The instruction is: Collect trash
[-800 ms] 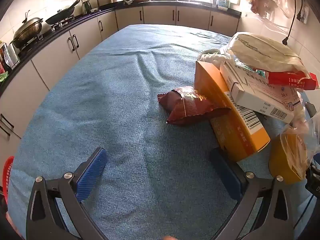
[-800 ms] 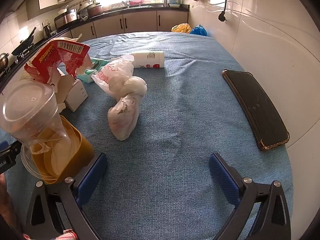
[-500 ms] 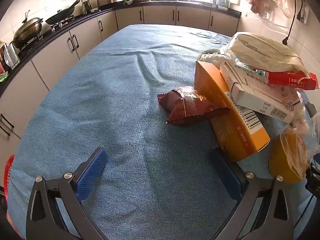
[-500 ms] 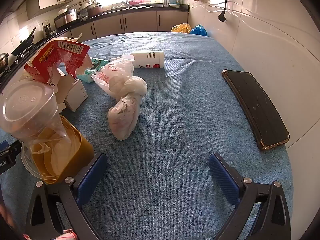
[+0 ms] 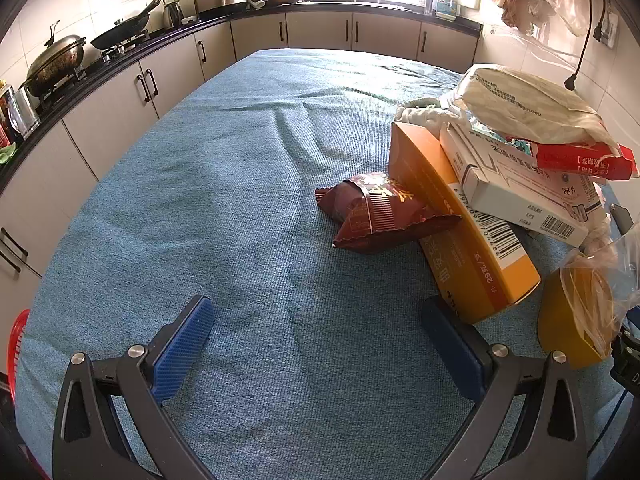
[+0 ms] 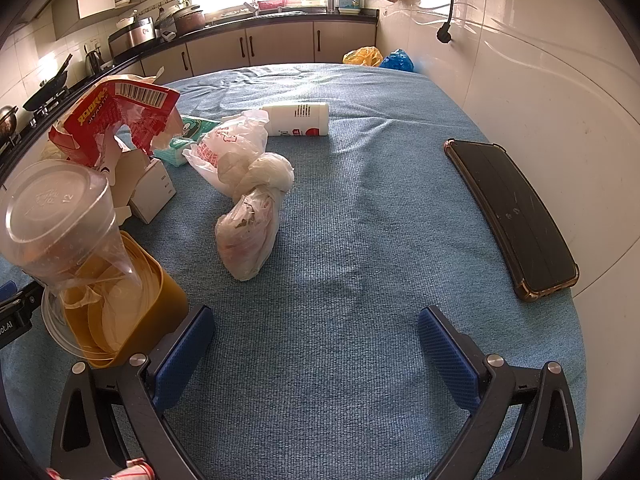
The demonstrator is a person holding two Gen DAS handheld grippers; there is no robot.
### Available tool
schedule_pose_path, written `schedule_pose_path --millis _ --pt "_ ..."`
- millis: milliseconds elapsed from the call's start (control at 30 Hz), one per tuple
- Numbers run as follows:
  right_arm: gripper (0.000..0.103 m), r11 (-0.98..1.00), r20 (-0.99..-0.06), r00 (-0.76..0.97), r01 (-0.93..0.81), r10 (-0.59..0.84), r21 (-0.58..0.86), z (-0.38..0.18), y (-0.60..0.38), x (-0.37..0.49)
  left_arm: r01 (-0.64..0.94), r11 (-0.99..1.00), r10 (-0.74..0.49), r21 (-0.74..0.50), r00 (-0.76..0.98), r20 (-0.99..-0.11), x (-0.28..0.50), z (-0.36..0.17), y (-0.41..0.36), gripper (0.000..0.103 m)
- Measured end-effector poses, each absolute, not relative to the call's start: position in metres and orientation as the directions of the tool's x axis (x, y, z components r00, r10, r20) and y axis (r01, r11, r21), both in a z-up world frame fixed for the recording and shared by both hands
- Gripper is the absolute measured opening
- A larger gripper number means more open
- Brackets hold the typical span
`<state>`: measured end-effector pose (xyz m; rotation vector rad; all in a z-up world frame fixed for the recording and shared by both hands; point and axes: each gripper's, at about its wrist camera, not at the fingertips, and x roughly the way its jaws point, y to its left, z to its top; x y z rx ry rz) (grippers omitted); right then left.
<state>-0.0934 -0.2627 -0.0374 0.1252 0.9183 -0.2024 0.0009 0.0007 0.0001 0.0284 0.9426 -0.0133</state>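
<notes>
Left wrist view: the left gripper (image 5: 316, 344) hangs over bare blue tablecloth (image 5: 224, 184) with its jaws spread wide and nothing between them. The nearest piece of trash is a dark red snack bag (image 5: 380, 212), lying ahead and to the right, its far edge resting against a long orange box (image 5: 460, 232). On that box sits a white carton (image 5: 516, 196), and on top of that a torn red packet (image 5: 580, 160) under a pale flat pouch (image 5: 524, 100) — a loose stack that looks ready to slide. A yellow tub (image 5: 568, 320) stands just beside the box's near end.

Right wrist view: the right gripper (image 6: 316, 344) is likewise wide open and empty above the cloth. A knotted white plastic bag (image 6: 248, 216) lies ahead, slightly left, with a white bottle (image 6: 298, 120) on its side farther back. The yellow tub, stuffed with a clear cup (image 6: 56, 216), is just beside the left finger. A black phone (image 6: 512, 216) lies near the wall, well apart from the rubbish — probably not trash.

No piece has been taken yet, by the look of it. Starting with the free-lying items seems wise: the left gripper could close across the snack bag's puffed middle, approaching from the open side so it does not nudge the box and topple the stack. The right could pinch the plastic bag at its knot, where the grip is firmest.
</notes>
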Motion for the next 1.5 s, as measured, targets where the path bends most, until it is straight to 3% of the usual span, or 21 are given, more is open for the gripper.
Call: schedule_pose_path --millis 933,1500 --pt "0.103 0.973 -0.823 0.557 0.230 -0.114 0.020 -0.036 -0.261 -0.095 0.083 0.996 -0.017 0.037 0.574 -0.819 -0.021 0.005 0.002 0.103" --pt "0.103 0.965 -0.766 0.640 0.234 -0.063 0.116 -0.005 -0.248 -0.185 0.041 0.998 0.009 0.057 0.726 -0.687 -0.132 0.065 0.044 0.103"
